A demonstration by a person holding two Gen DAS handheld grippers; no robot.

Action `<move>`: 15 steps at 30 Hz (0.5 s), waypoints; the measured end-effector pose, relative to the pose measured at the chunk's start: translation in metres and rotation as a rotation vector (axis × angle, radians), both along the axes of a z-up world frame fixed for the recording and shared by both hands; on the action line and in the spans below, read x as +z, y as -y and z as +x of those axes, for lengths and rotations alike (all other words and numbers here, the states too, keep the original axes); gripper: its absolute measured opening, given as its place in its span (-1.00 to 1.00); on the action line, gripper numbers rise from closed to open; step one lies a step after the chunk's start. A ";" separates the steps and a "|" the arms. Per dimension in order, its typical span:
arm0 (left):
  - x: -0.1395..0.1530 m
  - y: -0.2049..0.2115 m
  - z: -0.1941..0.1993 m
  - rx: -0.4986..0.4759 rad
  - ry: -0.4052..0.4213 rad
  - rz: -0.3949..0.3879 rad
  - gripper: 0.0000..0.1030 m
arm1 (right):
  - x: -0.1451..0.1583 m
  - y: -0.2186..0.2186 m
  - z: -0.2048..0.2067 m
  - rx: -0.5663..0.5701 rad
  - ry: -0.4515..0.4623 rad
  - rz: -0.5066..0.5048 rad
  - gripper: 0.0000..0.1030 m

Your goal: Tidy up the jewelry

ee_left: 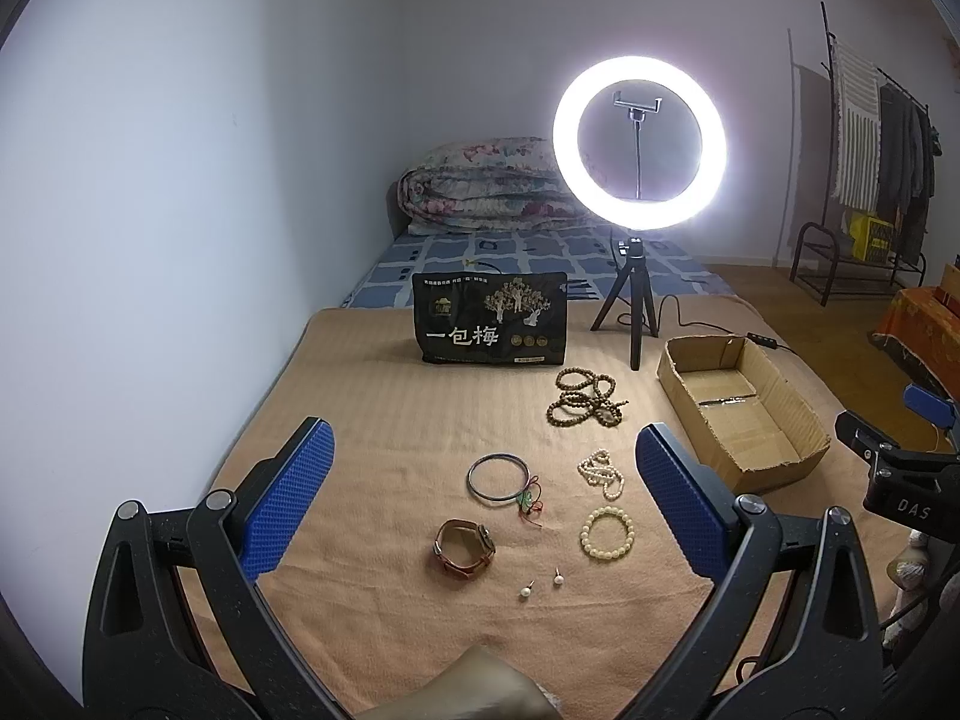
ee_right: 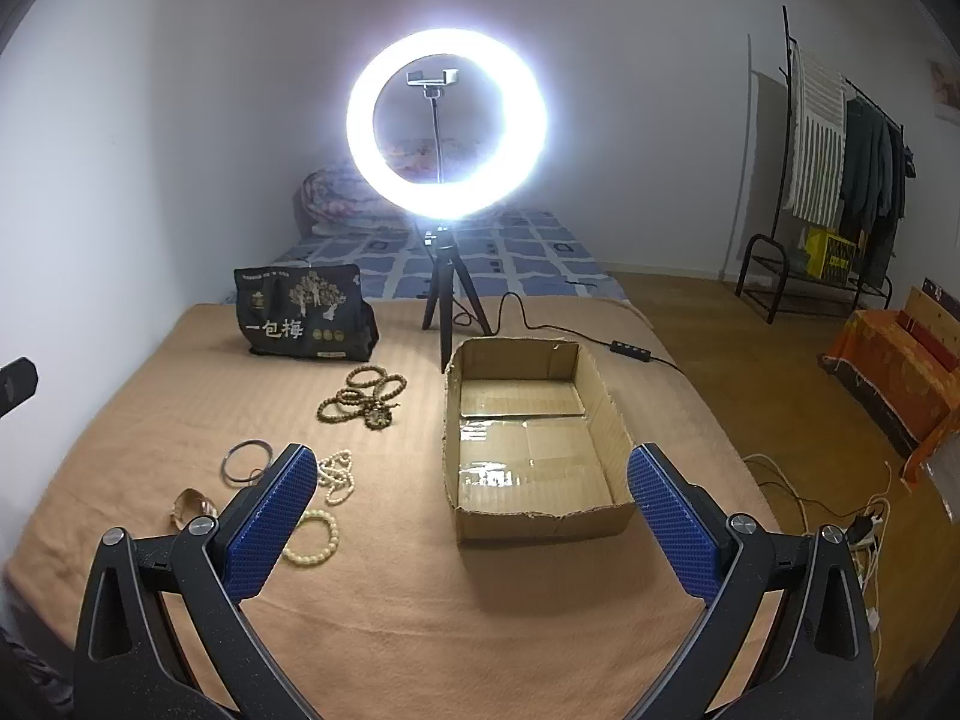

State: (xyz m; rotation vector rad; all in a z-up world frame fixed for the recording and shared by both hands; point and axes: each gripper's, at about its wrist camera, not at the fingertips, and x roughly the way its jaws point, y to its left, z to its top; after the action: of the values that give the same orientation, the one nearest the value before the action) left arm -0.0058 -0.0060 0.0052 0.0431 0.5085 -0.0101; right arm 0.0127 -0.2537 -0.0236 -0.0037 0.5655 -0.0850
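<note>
Blue textured pads line both tools. The left tool [ee_left: 483,468] hangs above the tan blanket [ee_left: 372,408] with its fingers wide apart and nothing between them. The right tool [ee_right: 471,480] is also spread wide and holds nothing.

Ahead of the left tool the jewelry lies on the blanket. Nearest are two pearl earrings [ee_left: 542,584], apart from each other. Just behind them is a brown leather watch [ee_left: 464,545], and to its right a cream bead bracelet [ee_left: 606,533]. Further back lie a thin metal bangle [ee_left: 499,476] with a small green charm on red cord, and a white pearl strand [ee_left: 602,471]. Behind these is a heap of brown wooden beads [ee_left: 587,397].

To the right of the jewelry stands an open cardboard box [ee_right: 606,420], with only tape on its bottom. At the back are a black snack bag [ee_left: 490,318] and a lit ring light [ee_left: 639,141] on a small tripod.
</note>
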 end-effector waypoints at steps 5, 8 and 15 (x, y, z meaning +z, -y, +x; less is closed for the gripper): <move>-0.002 0.002 0.005 -0.001 -0.003 0.002 0.99 | 0.000 0.000 0.001 0.004 -0.003 0.000 0.99; -0.003 0.001 0.006 0.003 -0.008 0.001 0.99 | -0.001 0.000 0.001 0.004 -0.004 0.002 0.99; -0.012 -0.008 0.018 0.023 -0.036 -0.001 0.99 | -0.008 -0.001 0.006 0.009 -0.030 -0.001 0.99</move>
State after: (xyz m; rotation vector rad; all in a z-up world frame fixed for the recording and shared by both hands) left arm 0.0122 0.0017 -0.0067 0.0366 0.5450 0.0118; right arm 0.0186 -0.2530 -0.0312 -0.0083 0.5954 -0.0769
